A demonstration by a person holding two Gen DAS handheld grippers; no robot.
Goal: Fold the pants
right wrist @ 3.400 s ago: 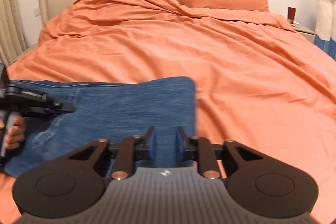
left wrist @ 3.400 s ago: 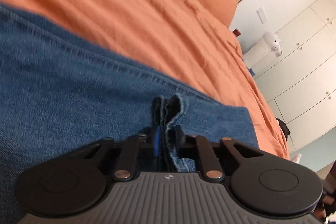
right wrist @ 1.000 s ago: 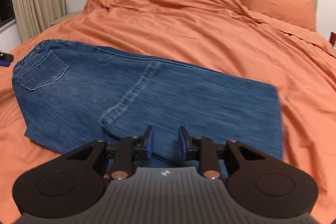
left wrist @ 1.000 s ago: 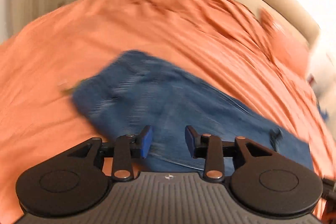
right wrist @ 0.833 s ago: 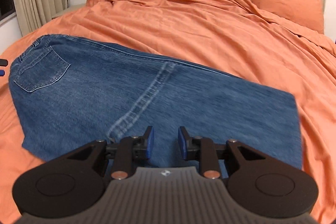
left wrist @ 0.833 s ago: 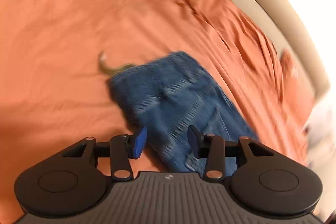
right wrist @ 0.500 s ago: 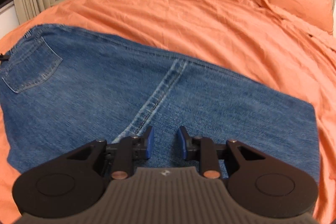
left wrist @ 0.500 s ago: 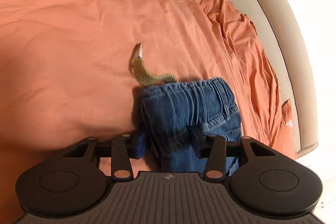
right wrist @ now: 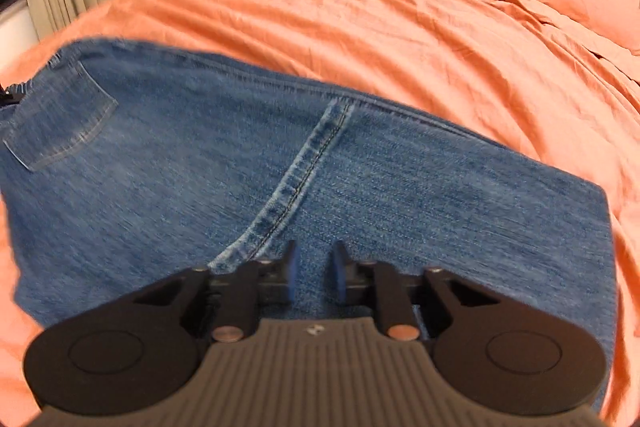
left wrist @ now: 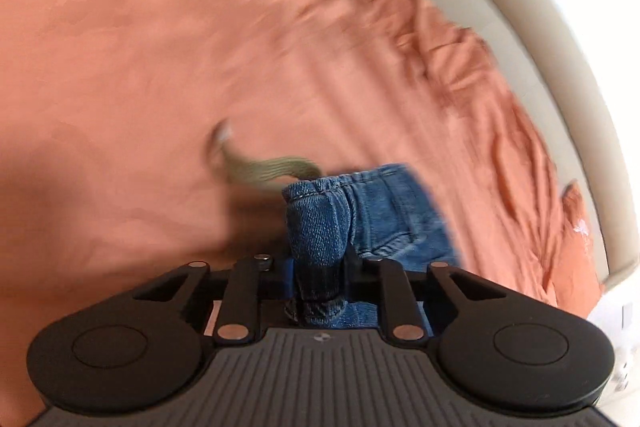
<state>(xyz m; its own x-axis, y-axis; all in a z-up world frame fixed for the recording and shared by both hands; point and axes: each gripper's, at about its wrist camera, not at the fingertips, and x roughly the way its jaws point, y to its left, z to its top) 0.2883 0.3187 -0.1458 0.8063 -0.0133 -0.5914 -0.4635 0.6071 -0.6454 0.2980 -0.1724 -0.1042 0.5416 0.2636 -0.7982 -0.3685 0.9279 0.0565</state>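
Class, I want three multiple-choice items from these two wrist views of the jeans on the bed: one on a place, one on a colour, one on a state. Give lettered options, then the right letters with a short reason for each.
1. Where do the jeans lie?
A. on the bedspread
B. on a chair
C. on the floor

2. What colour is the bedspread?
A. white
B. orange
C. green

3. What is the left claw doing?
A. hanging open over bare sheet
B. shut on nothing
C. shut on a bunch of denim at the waistband

Answers
1 A: orange cloth borders the jeans on the sides that show.
2 B: it is orange in both views.
3 C: denim fills the gap between its fingers.
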